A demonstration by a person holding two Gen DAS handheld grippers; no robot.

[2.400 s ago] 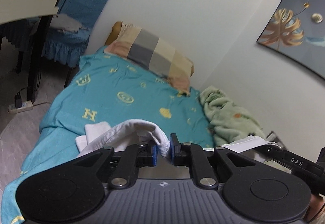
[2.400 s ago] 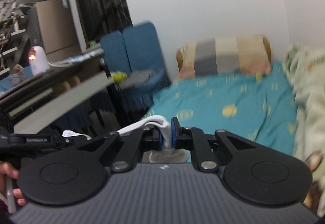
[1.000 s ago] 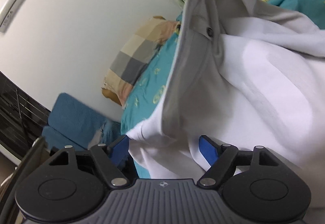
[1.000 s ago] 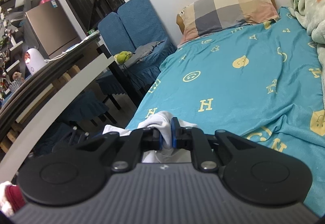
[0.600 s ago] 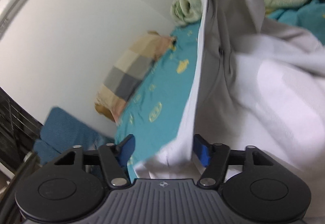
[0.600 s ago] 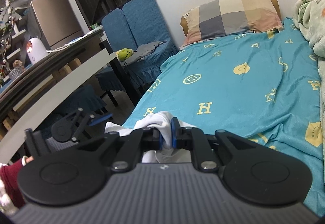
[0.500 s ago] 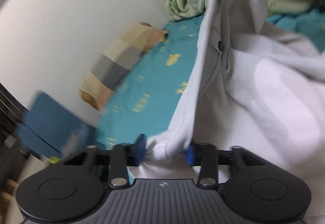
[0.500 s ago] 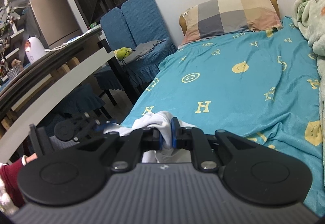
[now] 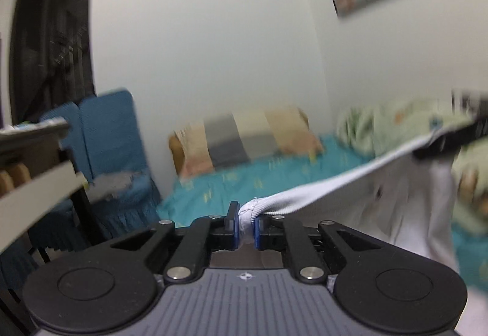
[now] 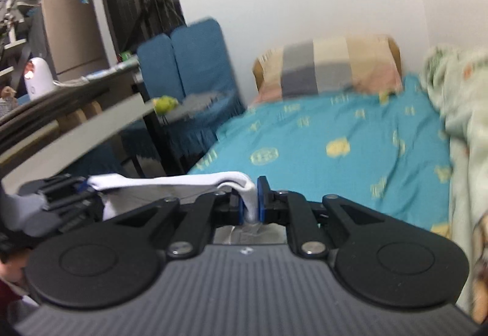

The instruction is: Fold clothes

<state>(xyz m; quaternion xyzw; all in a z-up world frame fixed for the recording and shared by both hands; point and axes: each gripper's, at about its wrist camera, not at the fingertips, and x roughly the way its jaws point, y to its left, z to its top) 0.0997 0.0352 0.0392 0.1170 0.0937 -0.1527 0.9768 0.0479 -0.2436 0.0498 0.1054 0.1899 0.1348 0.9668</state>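
Observation:
A white garment hangs stretched between my two grippers above the bed. My left gripper is shut on its ribbed white edge, which runs up to the right to my right gripper at the frame's right edge. In the right wrist view my right gripper is shut on a fold of the same white garment, whose edge stretches left to the left gripper. Both views are blurred.
The bed has a teal sheet with yellow prints, a checked pillow at the head and a pale green blanket along the right. A blue-covered chair and a desk stand left of the bed.
My left gripper, open beside the hanging garment, has closed on its ribbed edge and swung to face the bed head. The garment is now stretched between both grippers. My right gripper stayed shut.

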